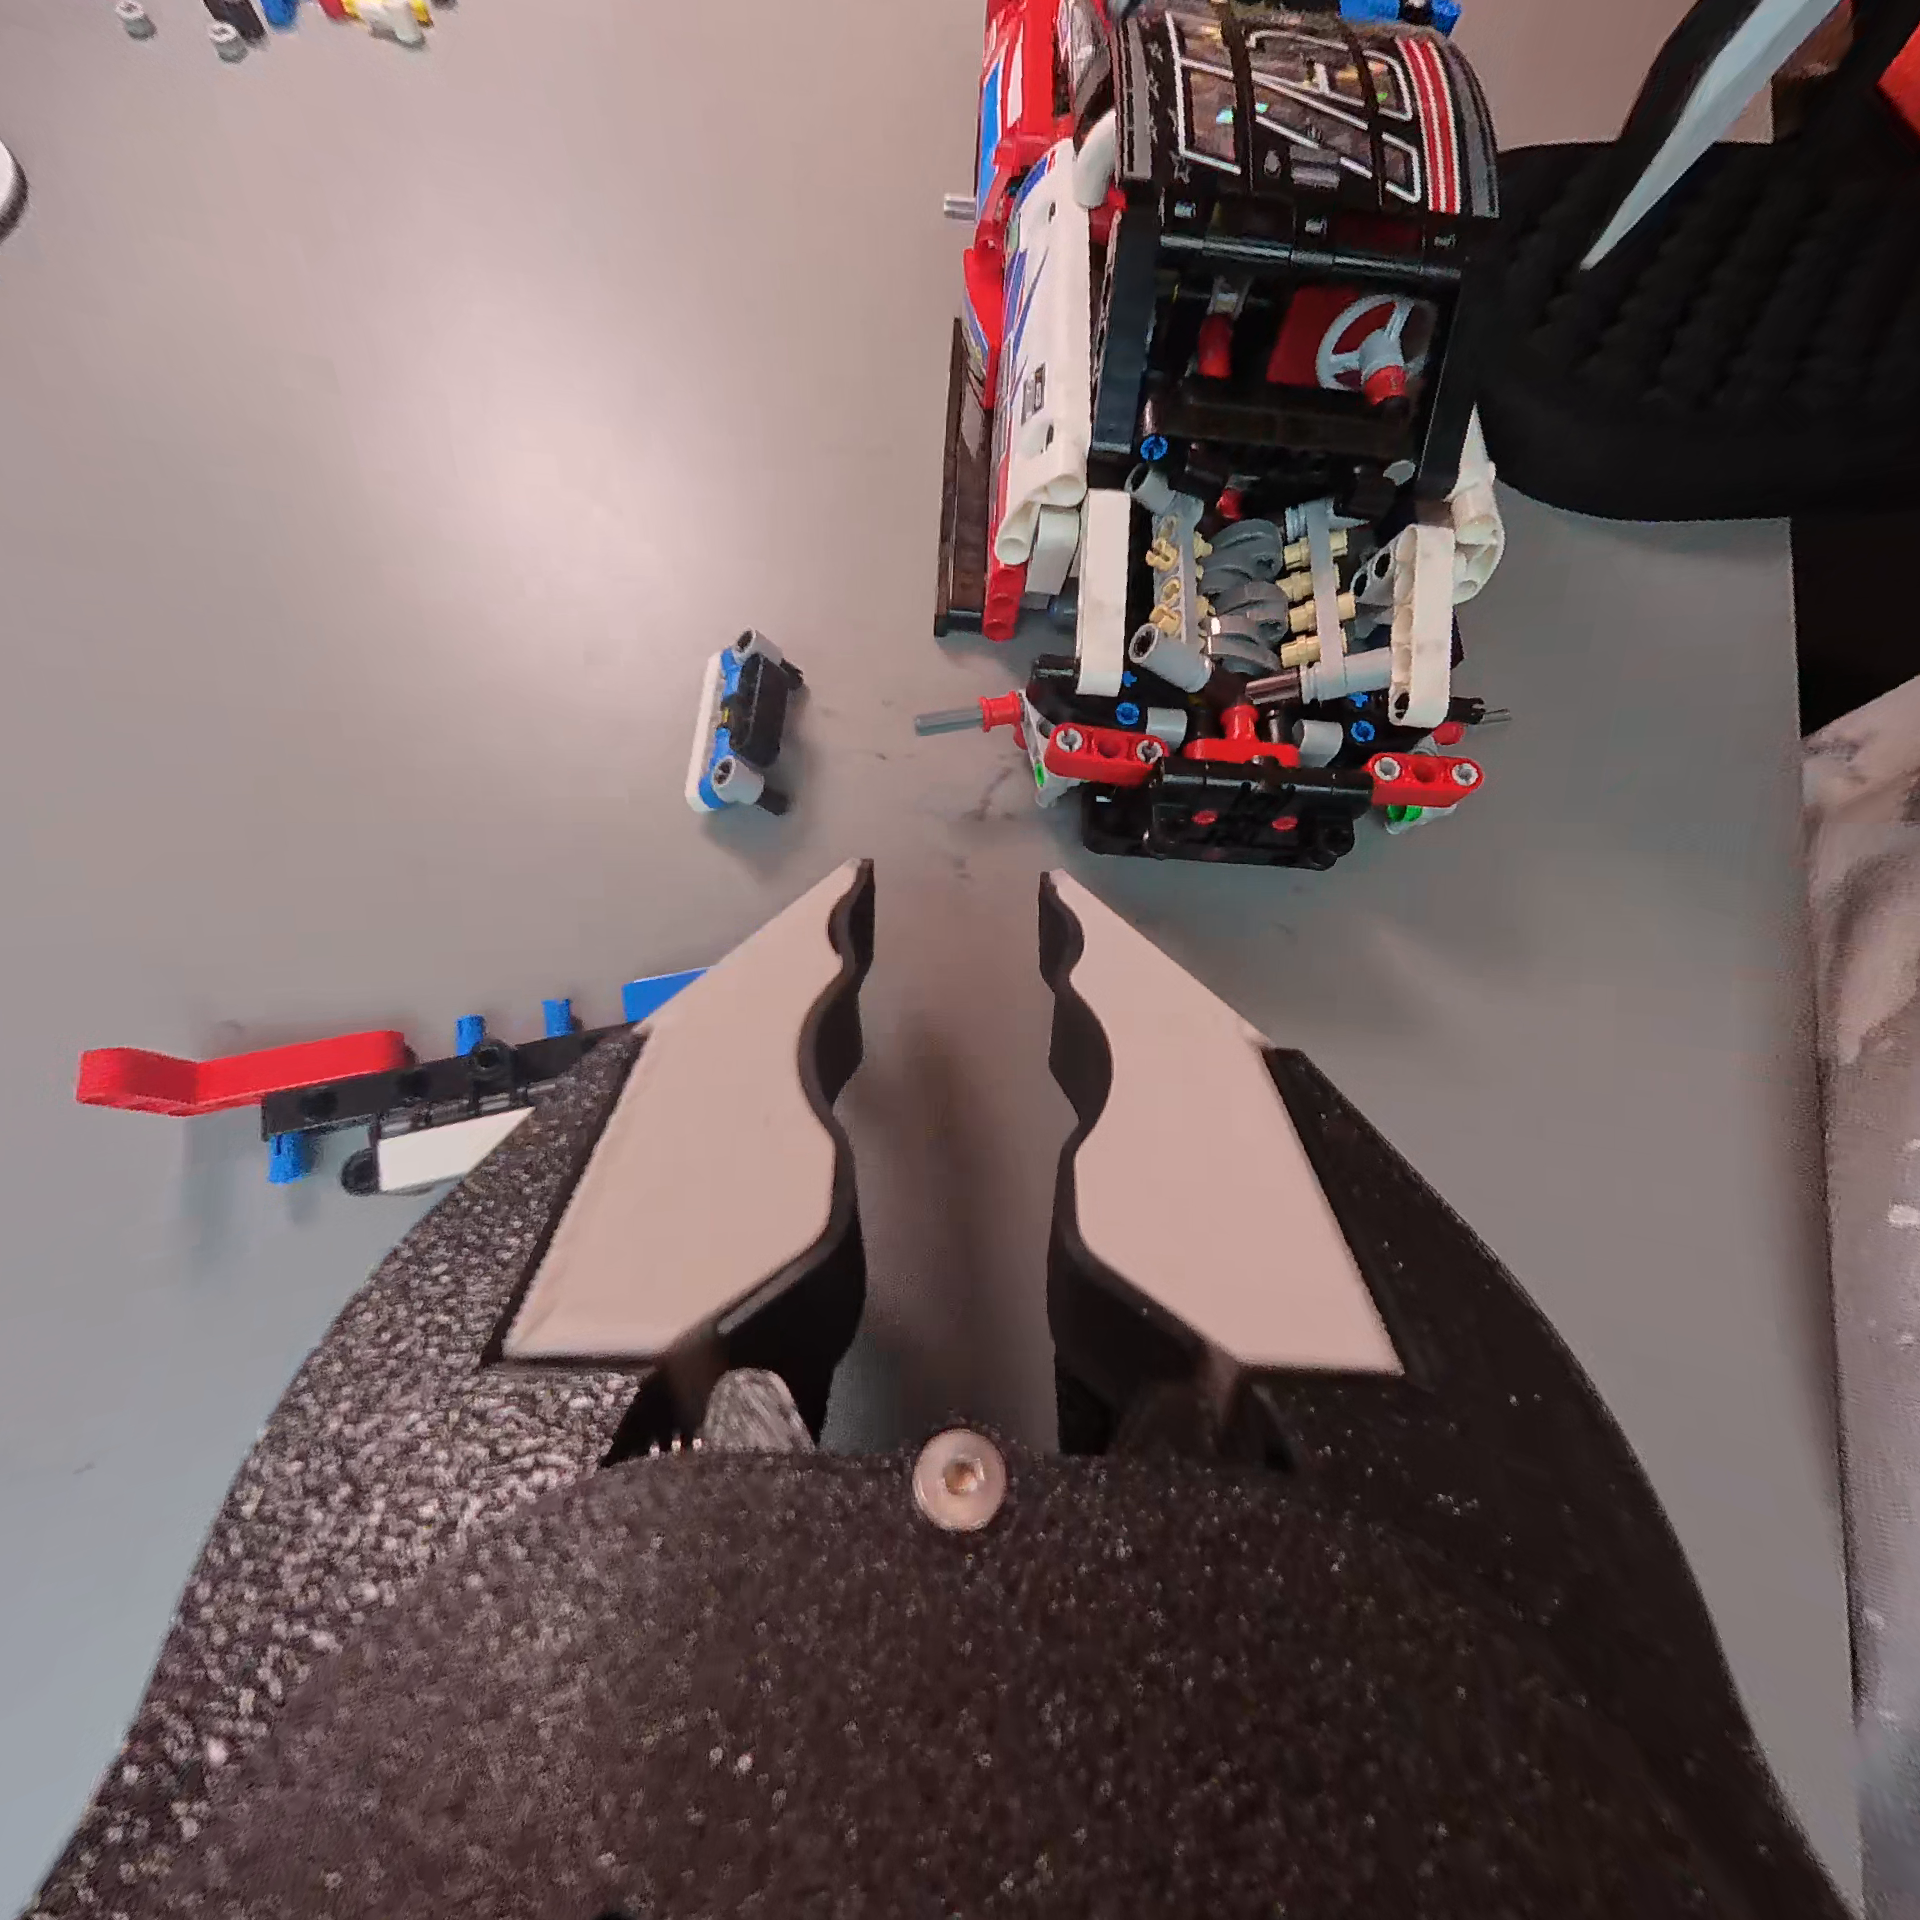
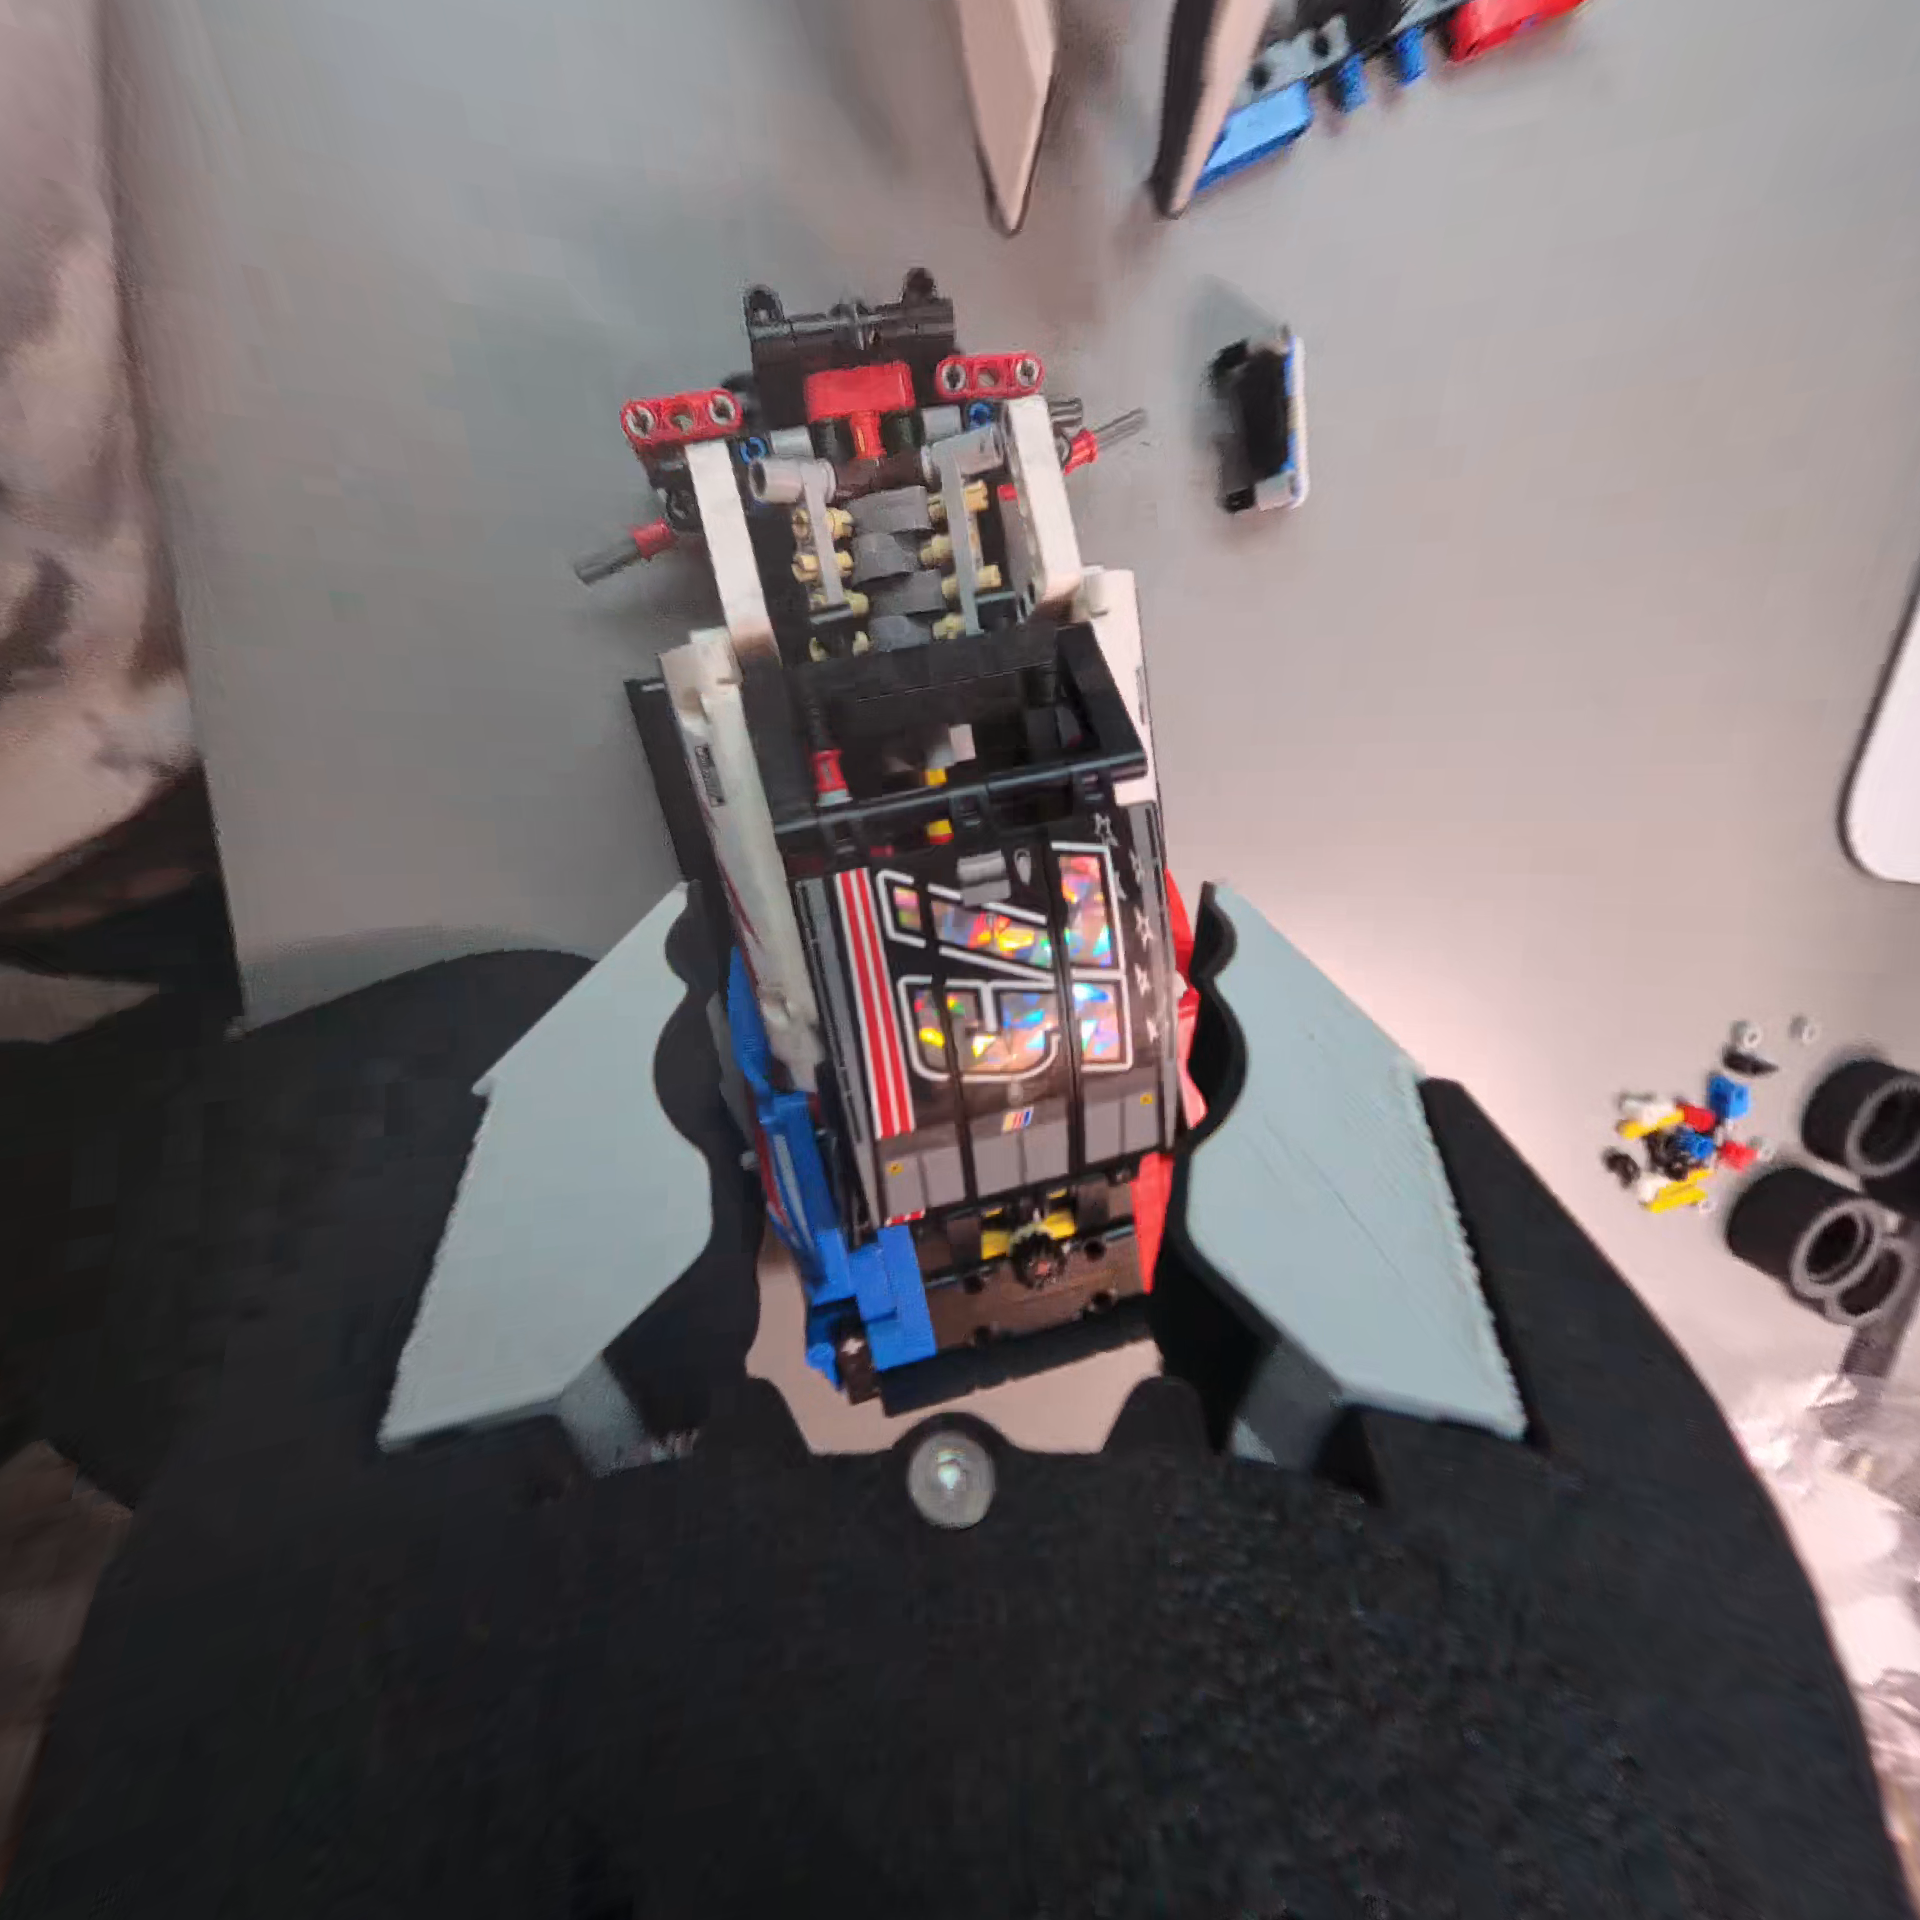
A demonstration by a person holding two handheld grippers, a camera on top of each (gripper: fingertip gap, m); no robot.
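our right claw (image 2: 940, 1049) grips the car (image 2: 914, 831) at its rear; loose panels may snap. left claw (image 1: 956, 883) is narrow, empty.

looks like a hobby or lab-type workspace, not a kitchen or shop. there's a plain grey surface (image 1: 416, 468) with a half-built brick car model (image 2: 935, 831) sitting on it, wheels off. right of the car in the right wrist view there's a small heap of loose coloured pieces (image 2: 1673, 1143) and black tyres (image 2: 1839, 1195) just beside it. a small blue and black sub-assembly (image 1: 743, 722) lies near the car's front end.
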